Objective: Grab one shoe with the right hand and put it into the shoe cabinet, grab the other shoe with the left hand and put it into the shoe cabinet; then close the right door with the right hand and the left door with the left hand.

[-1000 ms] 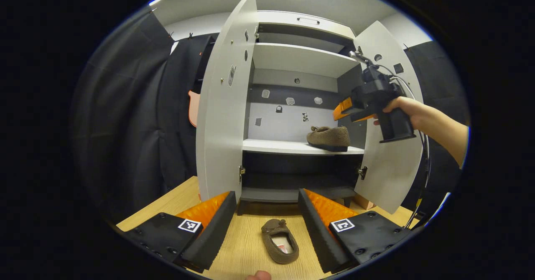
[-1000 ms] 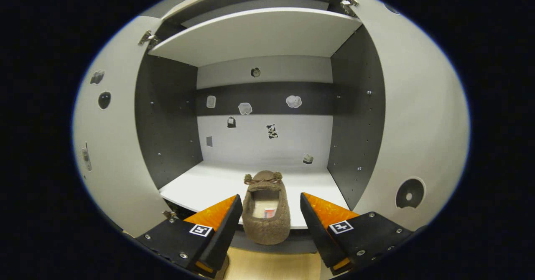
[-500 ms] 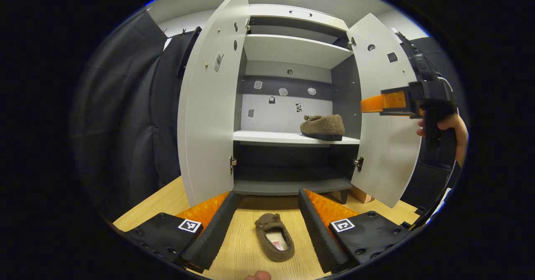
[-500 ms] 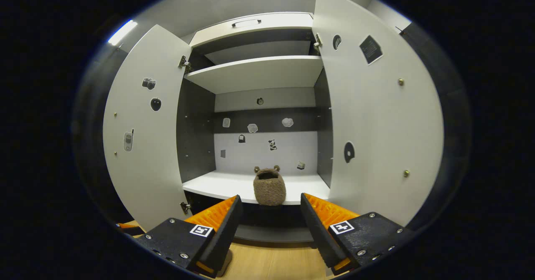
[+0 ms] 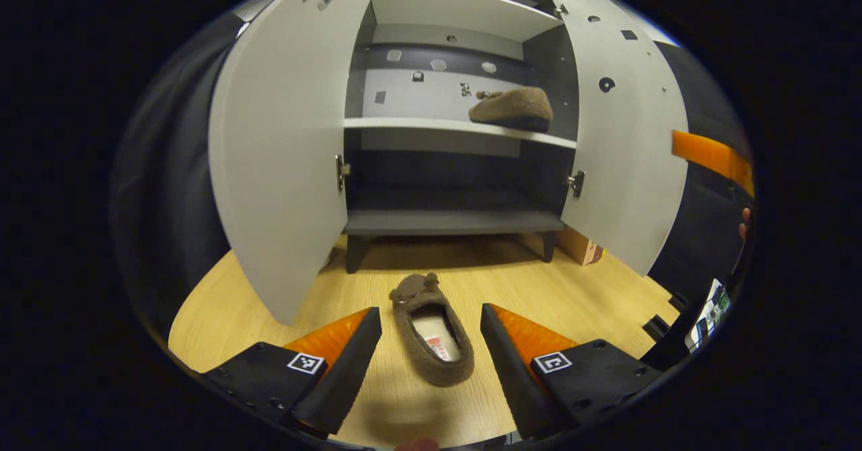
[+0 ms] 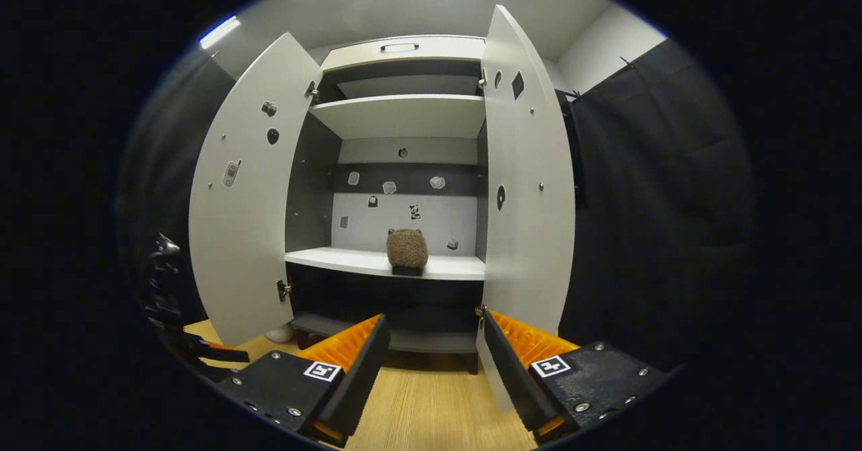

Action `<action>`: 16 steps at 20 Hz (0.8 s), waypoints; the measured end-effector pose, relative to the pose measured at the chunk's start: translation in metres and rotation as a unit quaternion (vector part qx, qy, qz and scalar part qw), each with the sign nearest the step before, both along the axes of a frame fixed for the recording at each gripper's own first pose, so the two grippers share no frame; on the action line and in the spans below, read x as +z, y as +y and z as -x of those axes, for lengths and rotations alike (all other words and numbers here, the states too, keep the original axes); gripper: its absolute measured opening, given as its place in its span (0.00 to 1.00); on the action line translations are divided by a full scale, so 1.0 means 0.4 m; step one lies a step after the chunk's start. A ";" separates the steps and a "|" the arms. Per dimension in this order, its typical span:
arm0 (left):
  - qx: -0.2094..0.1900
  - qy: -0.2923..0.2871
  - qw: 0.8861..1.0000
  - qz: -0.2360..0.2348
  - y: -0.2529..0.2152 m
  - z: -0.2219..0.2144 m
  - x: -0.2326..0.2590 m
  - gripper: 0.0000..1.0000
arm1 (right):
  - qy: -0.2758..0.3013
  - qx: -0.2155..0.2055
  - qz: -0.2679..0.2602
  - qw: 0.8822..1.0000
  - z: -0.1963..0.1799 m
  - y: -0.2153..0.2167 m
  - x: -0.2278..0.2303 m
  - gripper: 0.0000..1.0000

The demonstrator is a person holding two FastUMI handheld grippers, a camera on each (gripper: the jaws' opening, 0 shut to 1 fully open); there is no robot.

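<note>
Two fuzzy brown slippers, rounded at the toe, are in your views. One shoe (image 5: 512, 106) sits on the white middle shelf (image 5: 431, 125) of the shoe cabinet (image 6: 404, 111), toward its right side; in the right gripper view the same shoe (image 6: 407, 249) stands at the shelf's front edge. The other shoe (image 5: 432, 328) lies on the pale wood-grain floor (image 5: 552, 283) in front of the cabinet, opening up, with a printed insole label showing.

Your left hand-held gripper (image 5: 431, 343) is released, its fingers spread to either side of the floor shoe, not touching it. Your right hand-held gripper (image 6: 431, 363) is also released and holds nothing, pointing at the cabinet.

Both flat, matte grey doors stand open: the left door (image 5: 279, 141) and the right door (image 5: 626, 134). The dark bottom shelf (image 5: 451, 221) holds nothing.
</note>
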State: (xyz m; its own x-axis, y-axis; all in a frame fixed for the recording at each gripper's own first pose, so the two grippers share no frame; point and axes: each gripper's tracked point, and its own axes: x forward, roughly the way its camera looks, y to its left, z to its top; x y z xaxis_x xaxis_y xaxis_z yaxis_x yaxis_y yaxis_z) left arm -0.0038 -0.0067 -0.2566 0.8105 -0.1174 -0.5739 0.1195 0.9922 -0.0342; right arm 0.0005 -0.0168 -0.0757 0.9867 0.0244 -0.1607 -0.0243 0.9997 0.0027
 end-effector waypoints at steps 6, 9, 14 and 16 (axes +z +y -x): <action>0.045 0.117 0.992 -0.013 0.074 -0.098 -0.280 0.98 | 0.024 -0.007 -0.003 1.000 0.061 -0.045 -0.026 0.87; 0.067 0.132 0.989 -0.011 0.103 -0.151 -0.325 0.98 | 0.033 -0.013 0.015 0.999 0.075 -0.077 -0.032 0.87; 0.056 0.118 0.991 0.001 0.087 -0.202 -0.327 0.70 | 0.047 -0.017 0.013 0.999 0.077 -0.088 -0.049 0.87; 0.046 0.108 0.993 -0.022 0.076 -0.203 -0.309 0.34 | 0.050 -0.013 0.013 0.999 0.068 -0.083 -0.056 0.87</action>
